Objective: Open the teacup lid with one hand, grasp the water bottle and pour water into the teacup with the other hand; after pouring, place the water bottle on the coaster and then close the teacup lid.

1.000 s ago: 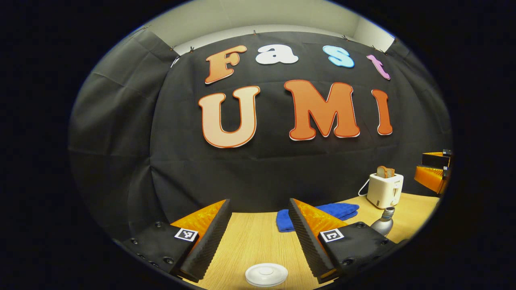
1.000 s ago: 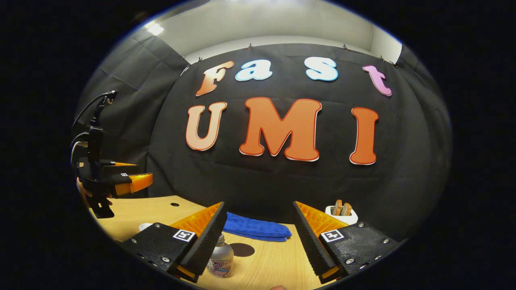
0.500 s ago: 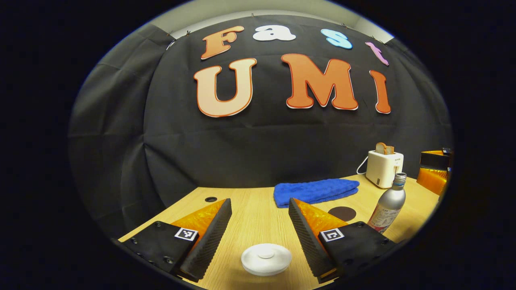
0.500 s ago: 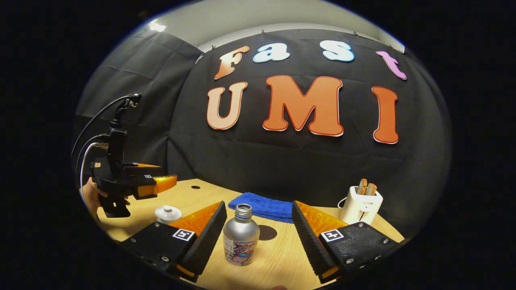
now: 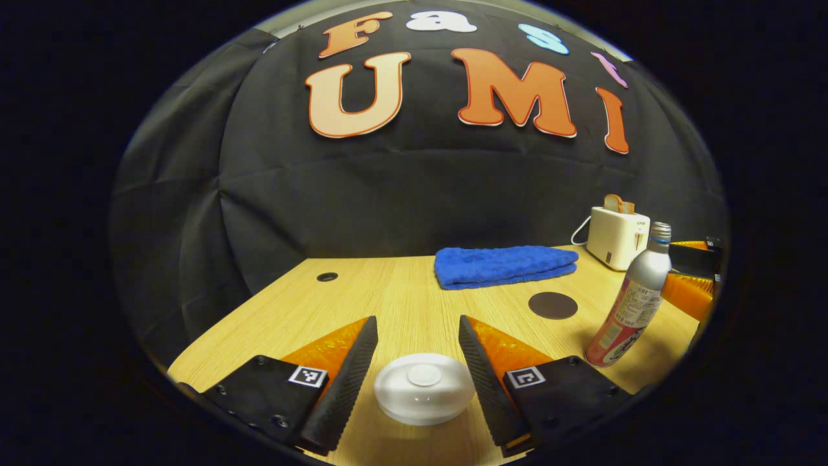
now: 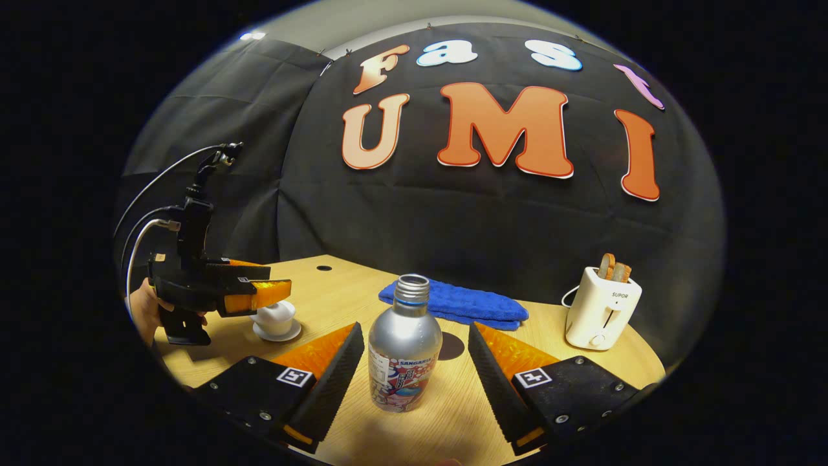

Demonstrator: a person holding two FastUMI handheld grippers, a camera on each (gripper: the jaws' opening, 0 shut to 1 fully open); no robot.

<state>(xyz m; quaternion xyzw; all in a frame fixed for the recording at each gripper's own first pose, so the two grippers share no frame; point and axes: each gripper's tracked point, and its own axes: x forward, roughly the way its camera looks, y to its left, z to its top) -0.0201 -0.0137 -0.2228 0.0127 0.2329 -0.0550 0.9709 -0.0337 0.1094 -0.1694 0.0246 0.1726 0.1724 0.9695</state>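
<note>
On the table stood one water bottle [image 6: 403, 349], one lidded teacup [image 6: 274, 318], one dark round coaster [image 5: 552, 305], one folded blue towel [image 5: 506, 265], and one white toaster [image 6: 601, 309] holding two bread slices [image 6: 614, 268].

Staged recording booth, set up as a mock kitchen corner.

Black cloth wall [image 6: 453, 220] hung pinned from a pale upper wall; a light wood-grain table [image 5: 401, 304] with a round cable hole [image 5: 326, 276] stood before it. Household props lay on it: a white toaster [image 6: 601, 310] holding bread slices, a folded blue towel [image 5: 504, 265], a dark round coaster [image 5: 553, 305], a metal water bottle [image 6: 404, 356], a white lidded teacup [image 6: 275, 317] on its saucer.
</note>
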